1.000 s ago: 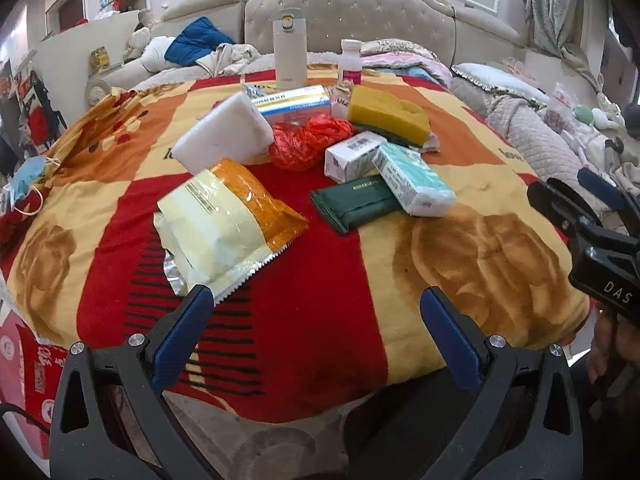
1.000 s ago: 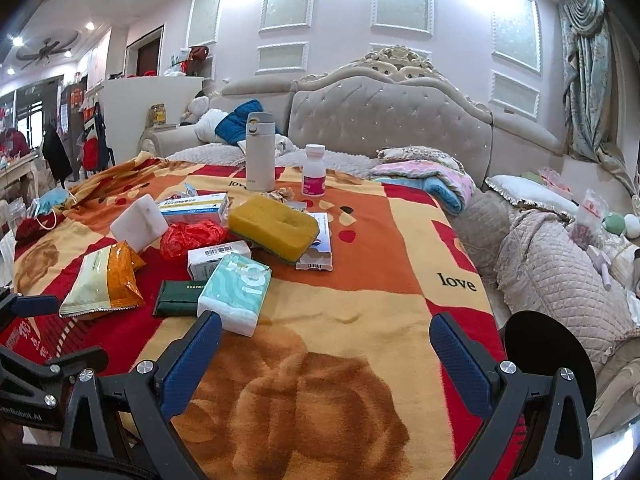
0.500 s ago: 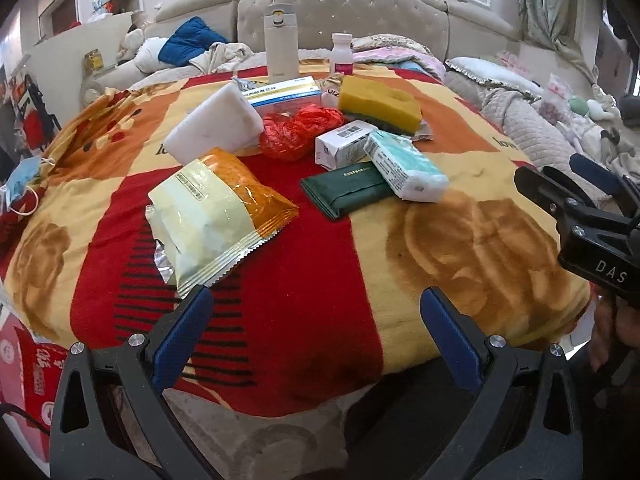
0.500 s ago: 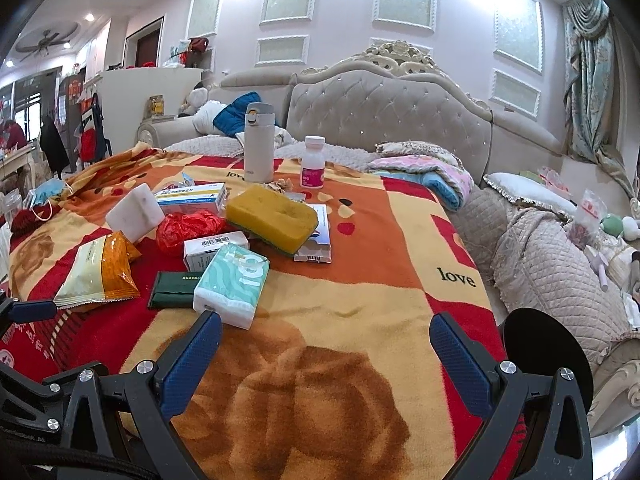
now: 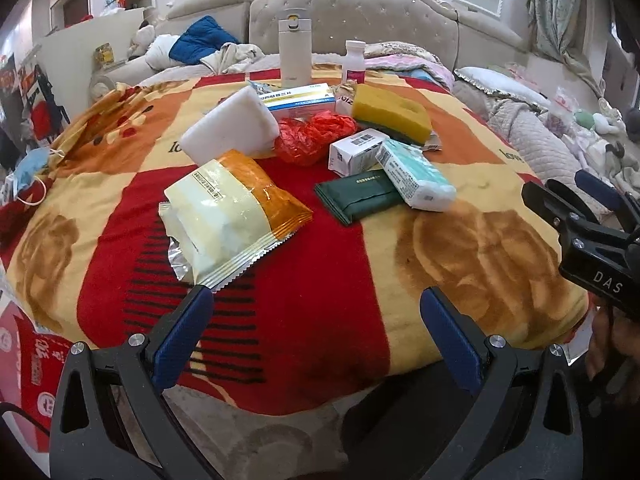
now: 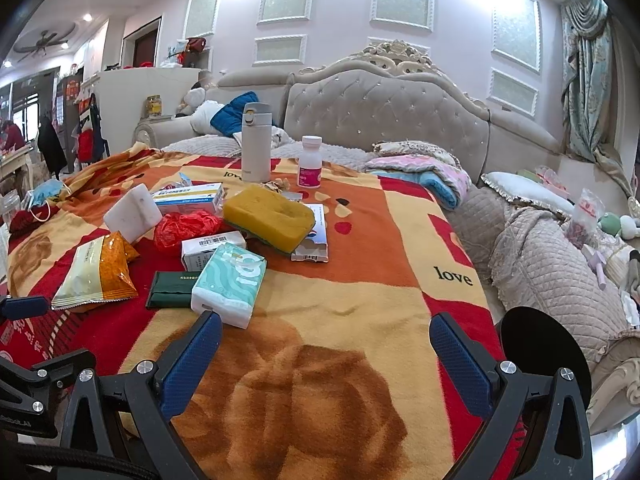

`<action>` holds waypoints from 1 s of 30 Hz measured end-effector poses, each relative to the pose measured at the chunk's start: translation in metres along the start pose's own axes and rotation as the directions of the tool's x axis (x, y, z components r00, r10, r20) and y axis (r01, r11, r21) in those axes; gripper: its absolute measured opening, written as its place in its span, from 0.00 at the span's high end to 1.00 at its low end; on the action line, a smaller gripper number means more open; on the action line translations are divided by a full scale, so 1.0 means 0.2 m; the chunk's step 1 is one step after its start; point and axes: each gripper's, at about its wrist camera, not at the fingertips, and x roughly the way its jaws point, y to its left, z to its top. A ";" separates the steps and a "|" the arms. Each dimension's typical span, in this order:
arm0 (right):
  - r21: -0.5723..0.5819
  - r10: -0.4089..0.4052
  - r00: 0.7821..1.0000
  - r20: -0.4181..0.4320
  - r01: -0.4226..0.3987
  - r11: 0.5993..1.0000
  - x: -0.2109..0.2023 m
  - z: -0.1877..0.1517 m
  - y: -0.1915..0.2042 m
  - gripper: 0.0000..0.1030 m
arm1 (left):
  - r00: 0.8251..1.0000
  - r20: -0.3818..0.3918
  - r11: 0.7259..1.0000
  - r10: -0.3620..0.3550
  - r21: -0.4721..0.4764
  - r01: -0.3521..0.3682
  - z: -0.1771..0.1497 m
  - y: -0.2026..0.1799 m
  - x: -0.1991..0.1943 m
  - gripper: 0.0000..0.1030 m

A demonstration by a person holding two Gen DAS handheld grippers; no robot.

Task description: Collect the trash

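Note:
A torn yellow-orange snack bag (image 5: 236,216) lies on the blanket-covered table (image 5: 480,248), just beyond my open, empty left gripper (image 5: 316,320). A crumpled red plastic bag (image 5: 312,136) sits further back. My right gripper (image 6: 326,344) is open and empty over the table's near right part, with a teal tissue pack (image 6: 230,284) just past its left finger. The snack bag (image 6: 96,272) and red bag (image 6: 184,228) also show in the right wrist view. The right gripper (image 5: 580,200) shows at the right edge of the left wrist view.
Also on the table: a white foam block (image 5: 232,128), yellow sponge (image 5: 390,114), small white box (image 5: 356,152), green pouch (image 5: 360,198), blue-white box (image 5: 300,96), thermos (image 5: 295,52), pill bottle (image 5: 354,62). A face mask (image 5: 32,168) lies at the left edge. A sofa (image 6: 540,240) stands behind and right.
Both grippers have shifted slightly toward the table; the objects look a little nearer. Nothing was taken hold of or moved.

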 end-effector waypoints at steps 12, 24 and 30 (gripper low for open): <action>0.003 0.000 1.000 0.002 0.000 1.000 -0.02 0.00 -0.01 0.00 | 1.000 -0.007 1.000 0.004 -0.019 -0.004 -0.02 0.07 0.01 0.00; 0.055 -0.003 0.999 0.040 0.001 0.999 -0.04 0.01 -0.04 0.00 | 0.998 -0.033 0.998 0.053 -0.018 -0.054 0.02 0.06 0.03 0.00; 0.175 0.044 0.999 0.007 -0.044 0.984 -0.01 -0.01 -0.11 0.00 | 0.997 -0.035 0.997 0.069 -0.024 -0.070 0.03 0.07 0.03 0.00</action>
